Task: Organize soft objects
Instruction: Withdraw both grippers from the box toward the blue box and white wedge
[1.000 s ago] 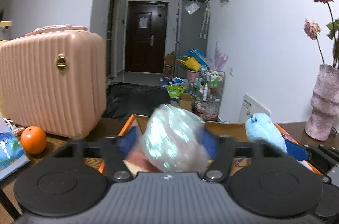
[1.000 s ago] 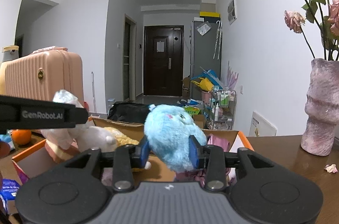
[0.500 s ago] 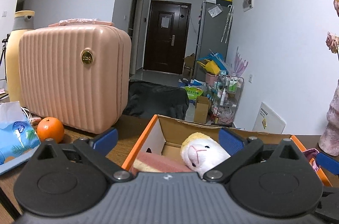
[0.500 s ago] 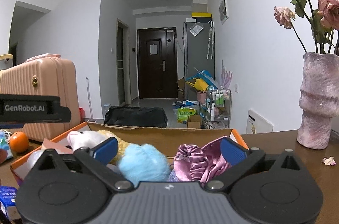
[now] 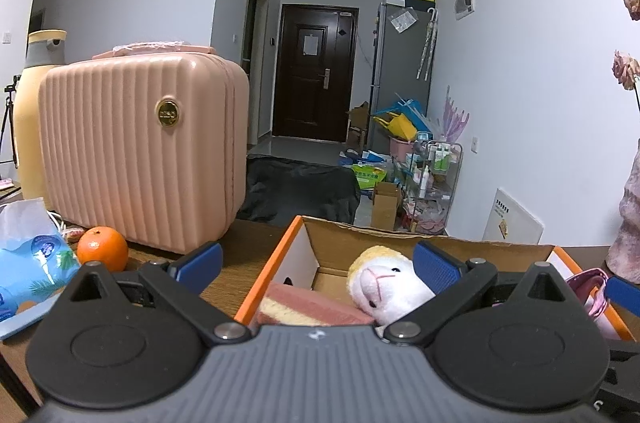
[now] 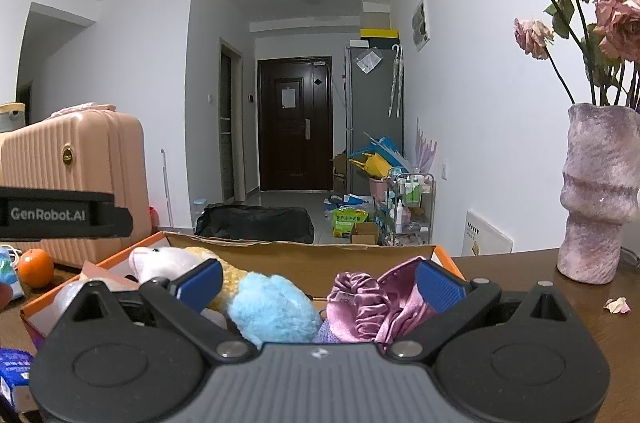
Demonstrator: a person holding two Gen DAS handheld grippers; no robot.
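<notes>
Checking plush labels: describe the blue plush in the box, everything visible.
The blue plush is a rounded, fluffy, light-blue lump; no face or limbs show. It lies in the cardboard box, against the yellow-and-white plush on one side and the purple satin cloth on the other. The right gripper stands open above it, not gripping.

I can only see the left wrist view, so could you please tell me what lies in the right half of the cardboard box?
Observer: A light blue plush toy lies in the box, against the white plush.
Operator: Thank you. Is anything to its right?
Observer: Yes, a gathered purple satin cloth lies right beside it, also in the box.
Operator: Are the right tongs holding anything?
Observer: No. The right tongs have just been opening and stand wide, gripping nothing.
</notes>
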